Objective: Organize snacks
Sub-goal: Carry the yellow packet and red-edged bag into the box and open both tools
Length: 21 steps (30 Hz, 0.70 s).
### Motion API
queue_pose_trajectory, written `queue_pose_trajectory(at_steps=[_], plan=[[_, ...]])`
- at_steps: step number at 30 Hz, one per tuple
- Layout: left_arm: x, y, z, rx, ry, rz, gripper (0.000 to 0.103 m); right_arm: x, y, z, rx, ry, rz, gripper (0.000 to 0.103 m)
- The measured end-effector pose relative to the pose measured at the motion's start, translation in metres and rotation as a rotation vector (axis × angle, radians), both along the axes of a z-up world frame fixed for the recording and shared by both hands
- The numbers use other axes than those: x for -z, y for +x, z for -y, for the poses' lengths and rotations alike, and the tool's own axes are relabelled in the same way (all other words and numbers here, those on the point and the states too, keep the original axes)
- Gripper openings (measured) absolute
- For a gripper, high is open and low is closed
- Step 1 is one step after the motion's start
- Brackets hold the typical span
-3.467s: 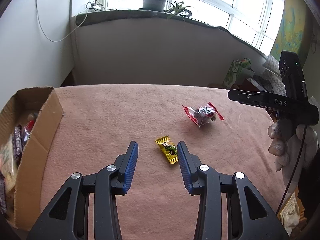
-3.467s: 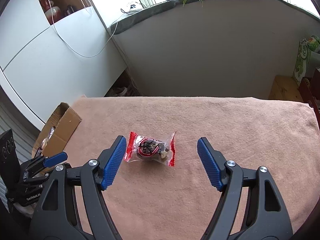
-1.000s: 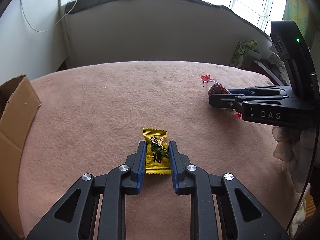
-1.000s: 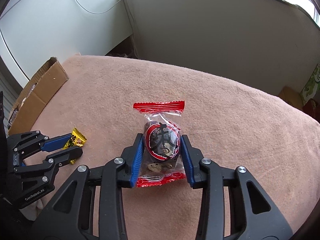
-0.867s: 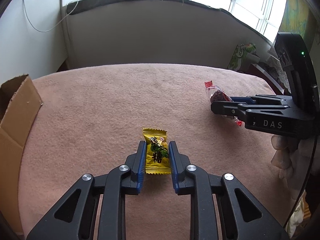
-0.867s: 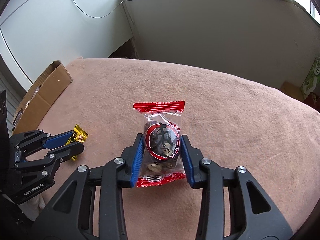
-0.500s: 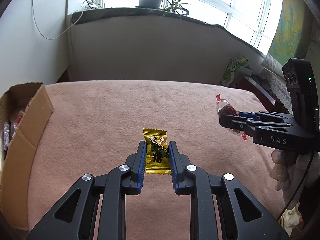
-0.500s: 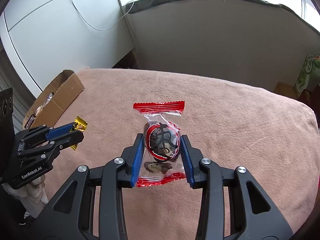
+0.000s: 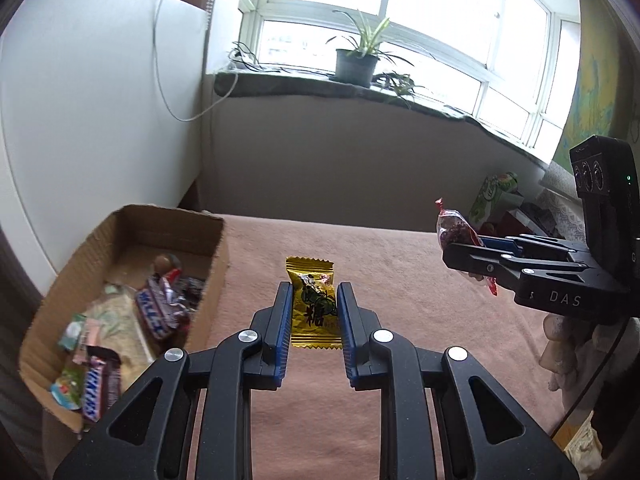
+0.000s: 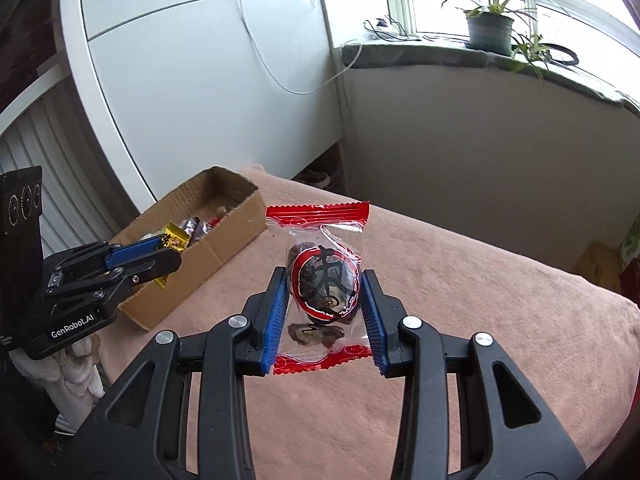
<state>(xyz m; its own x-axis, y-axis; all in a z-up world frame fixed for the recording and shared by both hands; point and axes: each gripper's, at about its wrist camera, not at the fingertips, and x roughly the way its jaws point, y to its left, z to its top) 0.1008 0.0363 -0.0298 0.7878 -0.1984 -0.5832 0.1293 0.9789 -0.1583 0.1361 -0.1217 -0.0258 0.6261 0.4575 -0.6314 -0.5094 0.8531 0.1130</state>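
Note:
My left gripper (image 9: 314,292) is shut on a yellow candy (image 9: 313,306), held in the air above the pink table cloth (image 9: 400,280). My right gripper (image 10: 324,280) is shut on a red-ended clear snack packet (image 10: 322,280), also lifted off the cloth. In the right wrist view the left gripper (image 10: 172,250) with its yellow candy (image 10: 174,240) hovers at the near edge of the open cardboard box (image 10: 224,248). From the left wrist camera the right gripper (image 9: 460,246) shows at the right with the packet (image 9: 454,232).
The cardboard box (image 9: 216,252) at the table's left end holds several wrapped bars and sweets. A white cabinet and a low wall under a windowsill with potted plants stand behind the table. Gloved hands hold both grippers.
Both grippers have risen off the cloth with their snacks and swung left toward the cardboard box, which now fills more of each view. The grips have not altered.

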Motion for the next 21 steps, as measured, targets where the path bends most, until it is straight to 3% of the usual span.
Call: queue_pose_trajectory(at_steps=[11, 21], plan=[[-0.017, -0.010, -0.077, -0.147, 0.046, 0.040, 0.020, -0.017, 0.012, -0.099, -0.134, -0.008, 0.034, 0.038], [-0.020, 0.010, -0.121, -0.196, 0.088, 0.035, 0.020, -0.005, 0.045, -0.154, -0.166, -0.017, -0.001, 0.038]])
